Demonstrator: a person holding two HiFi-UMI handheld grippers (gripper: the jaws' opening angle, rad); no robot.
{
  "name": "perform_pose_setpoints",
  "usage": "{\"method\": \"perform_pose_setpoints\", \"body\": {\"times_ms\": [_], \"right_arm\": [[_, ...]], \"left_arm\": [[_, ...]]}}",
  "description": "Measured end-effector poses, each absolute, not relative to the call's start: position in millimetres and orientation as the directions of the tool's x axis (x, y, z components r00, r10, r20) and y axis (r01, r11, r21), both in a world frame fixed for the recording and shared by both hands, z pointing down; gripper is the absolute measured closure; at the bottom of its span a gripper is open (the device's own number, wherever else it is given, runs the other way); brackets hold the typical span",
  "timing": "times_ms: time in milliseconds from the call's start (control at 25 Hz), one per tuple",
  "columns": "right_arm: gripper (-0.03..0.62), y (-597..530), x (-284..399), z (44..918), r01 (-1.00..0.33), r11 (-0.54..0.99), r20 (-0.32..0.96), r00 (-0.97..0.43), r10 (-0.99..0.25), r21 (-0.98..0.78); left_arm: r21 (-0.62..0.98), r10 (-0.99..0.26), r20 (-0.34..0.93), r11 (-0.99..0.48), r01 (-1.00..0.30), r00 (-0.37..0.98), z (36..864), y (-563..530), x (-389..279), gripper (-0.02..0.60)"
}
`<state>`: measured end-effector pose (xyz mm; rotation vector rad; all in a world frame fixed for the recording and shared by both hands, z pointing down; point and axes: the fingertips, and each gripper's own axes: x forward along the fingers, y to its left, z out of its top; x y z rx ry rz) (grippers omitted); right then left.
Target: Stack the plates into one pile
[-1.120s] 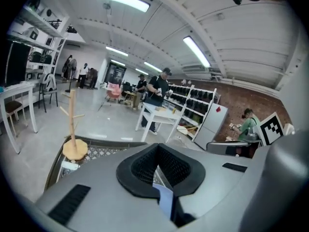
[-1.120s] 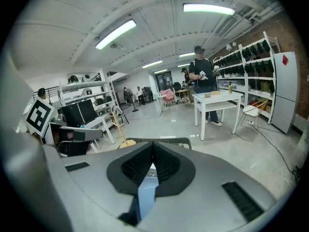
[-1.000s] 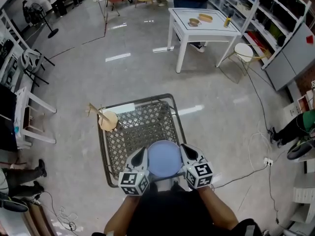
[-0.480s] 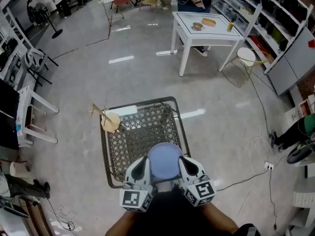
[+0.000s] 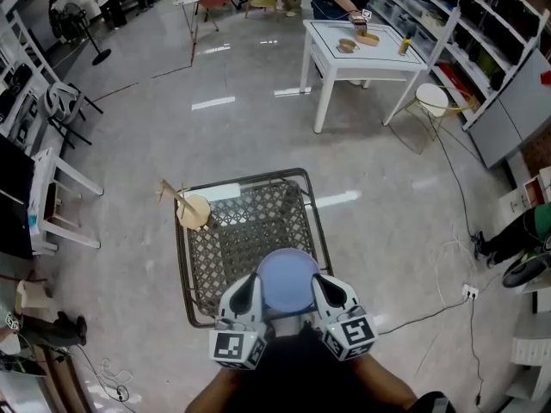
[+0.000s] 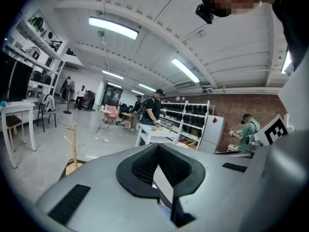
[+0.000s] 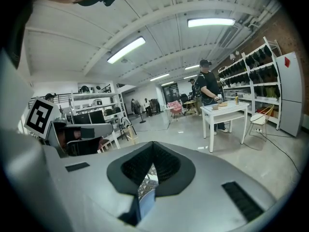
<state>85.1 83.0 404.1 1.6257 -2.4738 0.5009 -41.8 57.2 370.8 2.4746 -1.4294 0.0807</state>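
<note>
Two pinches on our blue plate [image 5: 287, 280]; left hand-held gripper [image 5: 250, 287] and right hand-held gripper [image 5: 320, 286] each squeeze one side; we hold it above the wire basket [image 5: 241, 222].

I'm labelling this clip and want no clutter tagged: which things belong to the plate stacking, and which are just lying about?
Job in hand:
- plate, held at opposite edges by the left claw and right claw
- cart under it, probably

Lying about:
- stand at the cart's corner
- table
- stool
</note>
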Motion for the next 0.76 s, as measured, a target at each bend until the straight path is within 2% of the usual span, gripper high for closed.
{"method": "perform_pose_setpoints", "body": {"times_ms": [760], "right_arm": [[0.585,85,87,412,-0.903,0.379,0.295,-0.426,-0.855,-0.204]], "left_arm": [[0.225,-0.839,0.194,-0.466,-0.856,0.508,382,59,-38,0.566]]}}
